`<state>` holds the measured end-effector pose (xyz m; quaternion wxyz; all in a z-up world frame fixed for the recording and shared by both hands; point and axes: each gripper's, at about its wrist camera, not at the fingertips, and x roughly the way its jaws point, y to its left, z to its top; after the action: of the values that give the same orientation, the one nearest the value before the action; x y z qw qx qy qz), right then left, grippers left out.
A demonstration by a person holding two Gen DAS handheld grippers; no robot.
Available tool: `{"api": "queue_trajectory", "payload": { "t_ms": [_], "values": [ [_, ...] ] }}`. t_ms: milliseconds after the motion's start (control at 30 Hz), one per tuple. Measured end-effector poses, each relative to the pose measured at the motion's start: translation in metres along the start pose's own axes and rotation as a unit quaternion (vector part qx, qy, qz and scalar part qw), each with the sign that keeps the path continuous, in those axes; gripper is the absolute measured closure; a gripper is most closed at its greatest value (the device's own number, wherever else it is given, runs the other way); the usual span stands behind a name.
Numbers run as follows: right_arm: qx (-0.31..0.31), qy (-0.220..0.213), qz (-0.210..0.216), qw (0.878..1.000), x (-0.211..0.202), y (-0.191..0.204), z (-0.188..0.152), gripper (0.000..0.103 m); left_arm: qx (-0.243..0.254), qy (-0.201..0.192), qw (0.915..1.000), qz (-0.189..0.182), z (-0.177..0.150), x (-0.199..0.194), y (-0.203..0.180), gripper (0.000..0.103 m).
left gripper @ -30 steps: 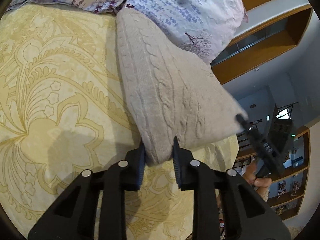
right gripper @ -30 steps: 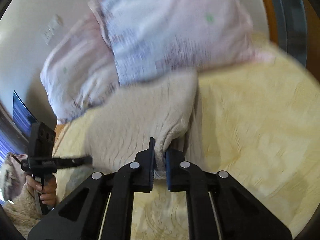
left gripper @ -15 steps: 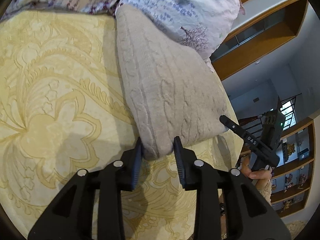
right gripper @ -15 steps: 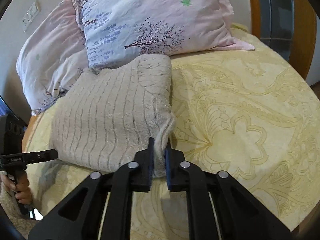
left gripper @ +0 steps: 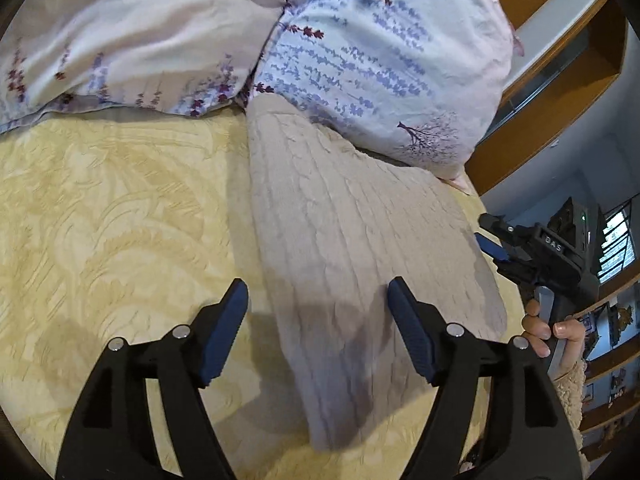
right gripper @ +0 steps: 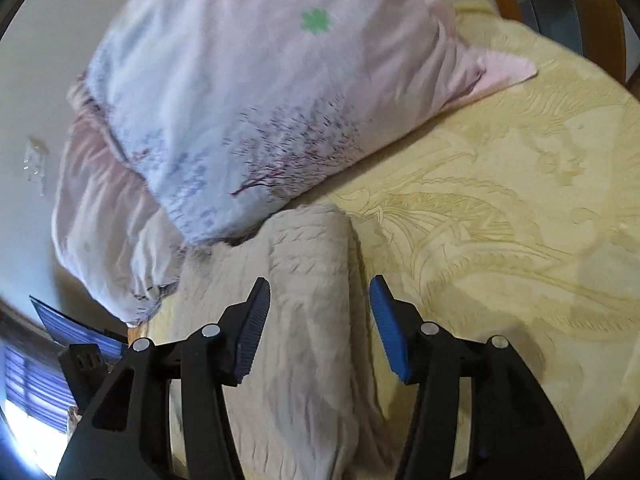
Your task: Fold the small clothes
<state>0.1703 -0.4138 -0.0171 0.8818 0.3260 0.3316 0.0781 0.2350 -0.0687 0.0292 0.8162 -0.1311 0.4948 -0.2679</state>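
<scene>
Cable-knit sweater point(left gripper: 360, 248) already lies folded by the bed's point(left gripper: 100, 220) pillow-end edge; left gripper point(left gripper: 316, 300) and right gripper point(right gripper: 318, 304) gape wide, holding nothing. Looks basically done.

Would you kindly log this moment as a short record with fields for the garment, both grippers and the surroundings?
garment: beige cable-knit sweater, folded, lying flat on the bedspread
far end of garment: touching the pillow
left gripper: open, above the sweater's near end, holding nothing
right gripper: open, above the sweater's edge, holding nothing
second pillow: beside the first
</scene>
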Motion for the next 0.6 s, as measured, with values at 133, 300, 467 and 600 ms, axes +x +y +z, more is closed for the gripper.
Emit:
{"api": "queue_trajectory", "payload": {
  "t_ms": [133, 300, 467, 600],
  "values": [
    [0.006, 0.015, 0.000, 1.000, 0.022, -0.003, 0.005, 0.054, 0.011, -0.001, 0.9998, 0.017, 0.005, 0.011, -0.008, 0.029],
    [-0.049, -0.012, 0.014, 0.999, 0.023, 0.014, 0.002, 0.093, 0.020, -0.005, 0.9994, 0.026, 0.006, 0.014, -0.010, 0.027],
    [-0.102, -0.094, 0.014, 0.990, -0.011, 0.036, 0.003, 0.094, 0.018, -0.004, 0.9996, 0.020, 0.007, 0.014, -0.009, 0.027],
    [-0.124, -0.101, -0.029, 0.987, -0.009, 0.042, 0.006, 0.094, 0.016, -0.003, 0.9998, 0.010, 0.005, 0.016, -0.010, 0.027]
  ]
}}
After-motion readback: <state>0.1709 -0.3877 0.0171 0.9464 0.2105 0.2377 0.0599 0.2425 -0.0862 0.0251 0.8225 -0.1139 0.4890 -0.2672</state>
